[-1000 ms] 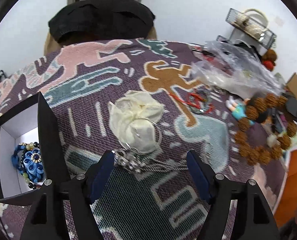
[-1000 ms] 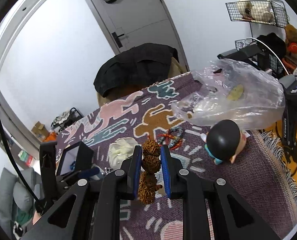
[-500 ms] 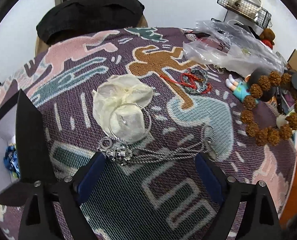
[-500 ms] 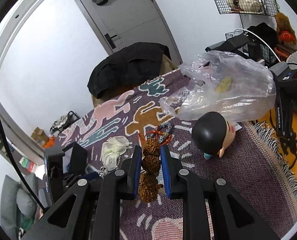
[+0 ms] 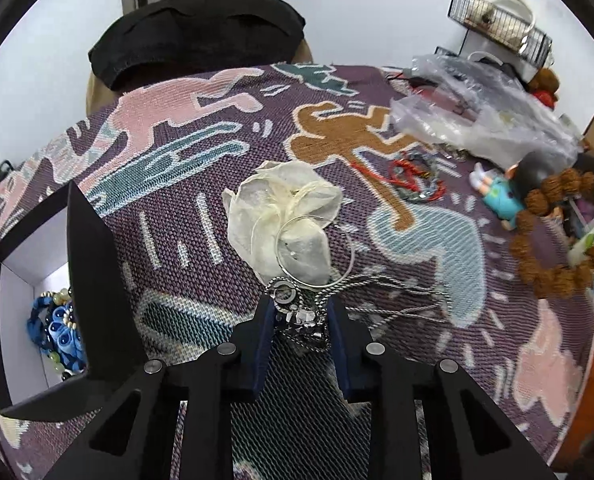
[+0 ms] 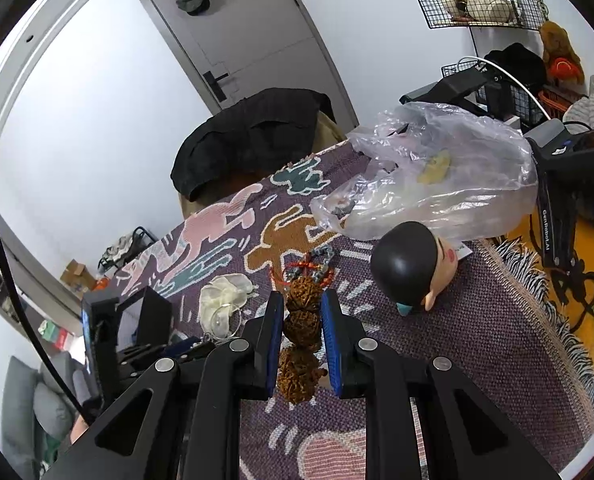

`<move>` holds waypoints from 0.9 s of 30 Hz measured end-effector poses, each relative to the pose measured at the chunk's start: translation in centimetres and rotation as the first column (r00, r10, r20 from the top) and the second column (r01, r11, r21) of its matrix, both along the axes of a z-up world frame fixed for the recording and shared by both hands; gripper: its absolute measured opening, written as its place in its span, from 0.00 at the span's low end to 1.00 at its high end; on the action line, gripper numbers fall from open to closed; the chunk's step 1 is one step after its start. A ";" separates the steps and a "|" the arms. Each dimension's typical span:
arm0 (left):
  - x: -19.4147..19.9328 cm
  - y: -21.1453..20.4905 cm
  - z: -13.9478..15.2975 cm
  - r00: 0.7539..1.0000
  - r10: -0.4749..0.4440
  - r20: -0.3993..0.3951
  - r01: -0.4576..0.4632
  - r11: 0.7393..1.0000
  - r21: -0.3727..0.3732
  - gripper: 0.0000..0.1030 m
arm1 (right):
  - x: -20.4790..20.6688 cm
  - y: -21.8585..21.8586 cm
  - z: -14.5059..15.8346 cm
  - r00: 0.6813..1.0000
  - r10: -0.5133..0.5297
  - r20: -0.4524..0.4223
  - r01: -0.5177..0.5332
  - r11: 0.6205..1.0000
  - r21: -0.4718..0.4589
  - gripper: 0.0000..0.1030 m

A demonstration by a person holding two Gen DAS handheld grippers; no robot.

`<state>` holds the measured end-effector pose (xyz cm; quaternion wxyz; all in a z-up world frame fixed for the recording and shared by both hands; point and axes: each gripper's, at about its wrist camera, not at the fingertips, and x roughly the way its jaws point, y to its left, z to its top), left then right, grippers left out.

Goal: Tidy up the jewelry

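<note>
On the rug, left claw (image 5: pixel 300 312) closing around pendant (image 5: pixel 297 312).

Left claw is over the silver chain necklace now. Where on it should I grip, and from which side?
Grip the bunched pendant end of the silver chain necklace, coming down from above on the near side. The metal is thickest there; the rest is thin strands trailing right, flat on the patterned cloth. The left claw already straddles that cluster, its jaws closing. Keep clear of the wire hoop just beyond.
</note>
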<state>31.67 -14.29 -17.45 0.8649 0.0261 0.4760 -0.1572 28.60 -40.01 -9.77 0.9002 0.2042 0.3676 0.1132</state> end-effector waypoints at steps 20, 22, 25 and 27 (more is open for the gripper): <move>-1.9 7.6 13.0 0.966 0.100 0.237 -0.071 0.989 -0.127 0.27 | 0.9 4.5 2.4 0.995 0.089 0.054 -0.088 0.996 -0.017 0.20; -2.0 8.6 14.4 0.958 0.114 0.265 -0.082 0.989 -0.127 0.27 | 1.2 5.3 2.7 0.993 0.103 0.059 -0.102 0.995 -0.020 0.20; -2.2 10.1 16.3 0.942 0.135 0.307 -0.100 0.987 -0.127 0.27 | 1.6 6.3 3.1 0.991 0.120 0.065 -0.119 0.993 -0.024 0.20; -2.3 11.1 17.3 0.933 0.148 0.329 -0.111 0.986 -0.128 0.27 | 1.8 7.0 3.4 0.989 0.134 0.070 -0.133 0.991 -0.027 0.20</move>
